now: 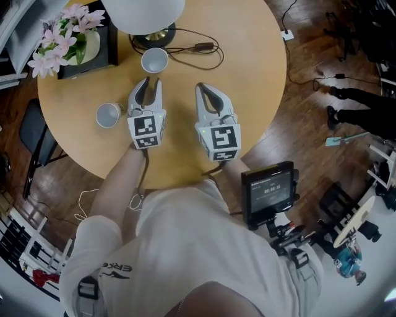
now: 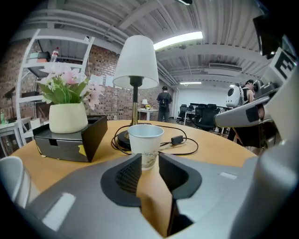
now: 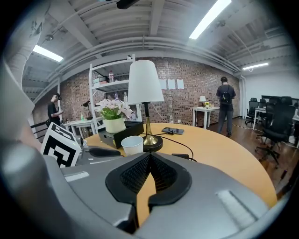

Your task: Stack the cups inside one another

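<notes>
Two white paper cups stand on the round wooden table [image 1: 247,74]. One cup [image 1: 154,60] [image 2: 145,142] [image 3: 132,144] is upright just beyond the tips of my left gripper [image 1: 150,81] [image 2: 148,161]. That gripper's jaws stand a little apart and the cup is past them, not between them. The other cup [image 1: 108,114] [image 2: 10,175] sits to the left of this gripper. My right gripper [image 1: 200,87] [image 3: 149,156] rests beside the left one, shut with nothing in it.
A lamp with a white shade [image 1: 143,12] [image 2: 136,60] stands right behind the near cup, and its black cord [image 1: 198,48] loops to the right. A white flower pot [image 1: 86,46] on a black box [image 2: 70,140] is at the back left. A small screen [image 1: 269,189] hangs off the table's near edge.
</notes>
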`<state>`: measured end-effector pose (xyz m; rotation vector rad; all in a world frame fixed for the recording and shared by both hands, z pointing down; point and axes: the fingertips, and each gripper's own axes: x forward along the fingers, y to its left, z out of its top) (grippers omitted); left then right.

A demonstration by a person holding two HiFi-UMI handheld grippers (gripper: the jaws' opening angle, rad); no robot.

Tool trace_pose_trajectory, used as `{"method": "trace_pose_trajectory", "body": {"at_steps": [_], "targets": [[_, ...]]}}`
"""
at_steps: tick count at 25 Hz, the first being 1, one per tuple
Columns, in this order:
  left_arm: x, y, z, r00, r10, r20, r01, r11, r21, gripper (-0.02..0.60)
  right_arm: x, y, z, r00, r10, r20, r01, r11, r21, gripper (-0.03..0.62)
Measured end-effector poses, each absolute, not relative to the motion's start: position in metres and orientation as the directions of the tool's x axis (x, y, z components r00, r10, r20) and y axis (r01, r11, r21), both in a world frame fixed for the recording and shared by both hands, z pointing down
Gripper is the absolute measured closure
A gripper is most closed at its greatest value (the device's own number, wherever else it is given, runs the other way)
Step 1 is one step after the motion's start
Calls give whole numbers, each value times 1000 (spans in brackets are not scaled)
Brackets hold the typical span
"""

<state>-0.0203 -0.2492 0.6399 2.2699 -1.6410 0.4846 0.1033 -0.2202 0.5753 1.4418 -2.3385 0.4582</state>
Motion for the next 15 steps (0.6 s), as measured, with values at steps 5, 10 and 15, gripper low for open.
{"method": "trace_pose_trajectory", "body": {"at_steps": [5, 10, 15], "targets": [[-19, -260, 642, 296, -864, 407, -947, -321, 8, 325, 99, -219, 582, -427, -776, 464, -895, 434, -98, 580], [-15, -278, 642, 297, -878, 375, -943, -332, -30, 259, 103, -219, 588, -424, -772, 474, -897, 428, -107, 580], [-11, -292, 643, 295, -882, 366, -939, -338, -56, 204, 103, -219, 590, -432, -769, 471, -895, 429, -121, 580]]}}
